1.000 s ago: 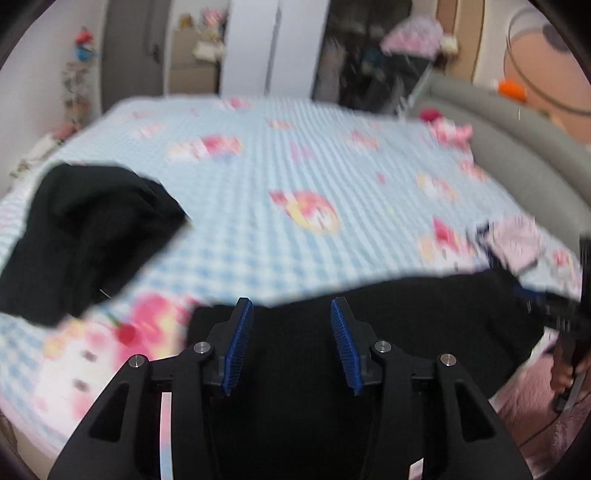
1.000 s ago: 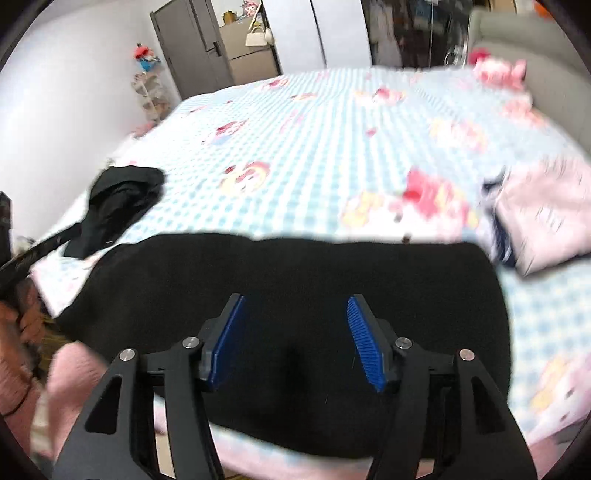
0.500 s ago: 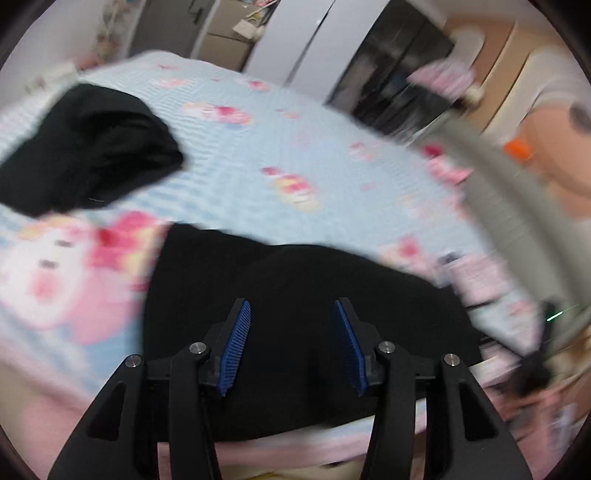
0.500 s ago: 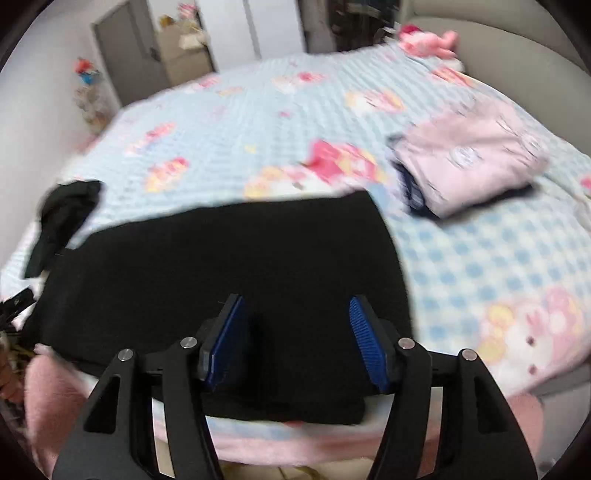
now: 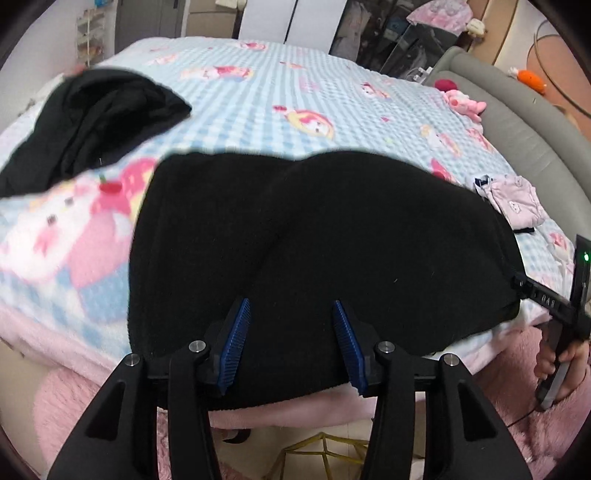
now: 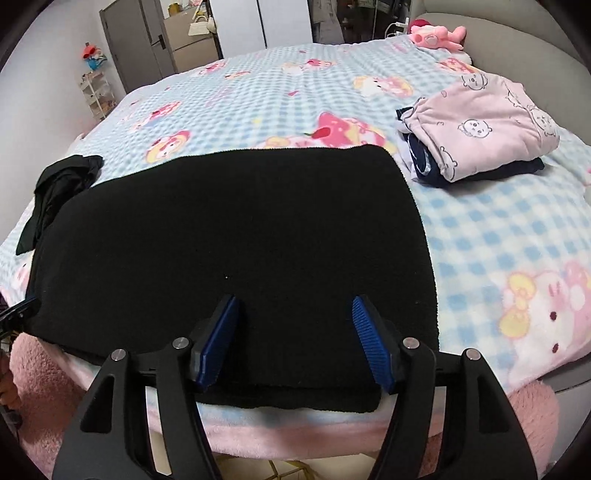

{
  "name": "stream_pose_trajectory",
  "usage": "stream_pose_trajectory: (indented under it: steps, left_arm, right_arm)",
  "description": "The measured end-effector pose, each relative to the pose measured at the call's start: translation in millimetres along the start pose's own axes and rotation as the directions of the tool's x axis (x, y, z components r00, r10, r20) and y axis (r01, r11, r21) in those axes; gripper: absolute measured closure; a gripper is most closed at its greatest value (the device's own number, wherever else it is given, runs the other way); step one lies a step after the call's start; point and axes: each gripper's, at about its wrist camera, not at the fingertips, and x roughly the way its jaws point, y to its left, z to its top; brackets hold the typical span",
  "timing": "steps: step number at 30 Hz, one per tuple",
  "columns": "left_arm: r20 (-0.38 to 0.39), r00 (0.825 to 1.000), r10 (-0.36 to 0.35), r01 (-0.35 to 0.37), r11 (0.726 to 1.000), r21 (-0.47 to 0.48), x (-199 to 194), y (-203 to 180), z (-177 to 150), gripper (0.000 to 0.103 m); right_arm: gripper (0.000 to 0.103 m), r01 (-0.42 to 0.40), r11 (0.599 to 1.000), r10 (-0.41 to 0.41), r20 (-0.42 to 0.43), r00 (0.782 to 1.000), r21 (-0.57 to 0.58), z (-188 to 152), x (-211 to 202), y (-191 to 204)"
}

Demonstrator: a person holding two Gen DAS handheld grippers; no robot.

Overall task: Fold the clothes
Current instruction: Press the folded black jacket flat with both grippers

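Observation:
A black fleece garment [image 5: 332, 236] lies folded flat at the near edge of the bed; it also shows in the right wrist view [image 6: 229, 236]. My left gripper [image 5: 290, 332] is open and empty, hovering over its near left edge. My right gripper [image 6: 293, 332] is open and empty over its near right part. The right gripper's body shows in the left wrist view [image 5: 565, 317], beside the garment's right end. A crumpled black garment [image 5: 92, 118] lies on the bed to the left; it also shows in the right wrist view [image 6: 59, 184].
The bed has a blue checked cartoon blanket [image 6: 288, 85]. A folded stack with a pink garment on top [image 6: 487, 125] sits to the right; it also shows in the left wrist view [image 5: 513, 195]. A pink plush toy [image 6: 436, 33] lies by the grey headboard [image 5: 524, 110]. A pink fluffy rug [image 6: 37, 373] lies below the bed edge.
Both grippers have pulled back toward the bed's near edge and steadied. The black garment lies flat with its far part folded over. Both grippers stay open.

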Motion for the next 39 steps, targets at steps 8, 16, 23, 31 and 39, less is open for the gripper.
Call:
stream_pose_trajectory:
  steps: [8,16,23,31,39]
  left_arm:
    - [0.156,0.988,-0.007,-0.006,0.997,0.082,-33.4,-28.9,51.2,0.039]
    - [-0.009,0.998,-0.062,0.061,0.997,-0.036,39.0,-31.3,15.0,0.039]
    - [0.016,1.0,0.016,-0.017,0.995,0.093,24.1,-50.2,-14.3,0.037]
    - [0.133,0.987,-0.091,0.084,0.995,0.056,-7.3,-68.3,7.7,0.037]
    - [-0.039,0.992,-0.117,0.117,0.993,-0.009,39.8,-71.8,-11.3,0.037]
  right_arm:
    - [0.029,0.042,0.998,-0.051,0.187,0.981,0.051,19.7,-58.2,14.5]
    - [0.035,-0.007,0.999,0.004,0.095,0.995,0.034,33.7,-22.5,36.3]
    - [0.034,0.021,0.999,-0.022,0.005,1.0,0.035,-0.7,-2.1,17.1]
    - [0.033,0.021,0.998,-0.025,0.087,0.996,0.054,6.2,-35.5,0.7]
    - [0.028,0.026,0.987,-0.02,0.045,0.999,-0.157,-13.2,-7.2,55.9]
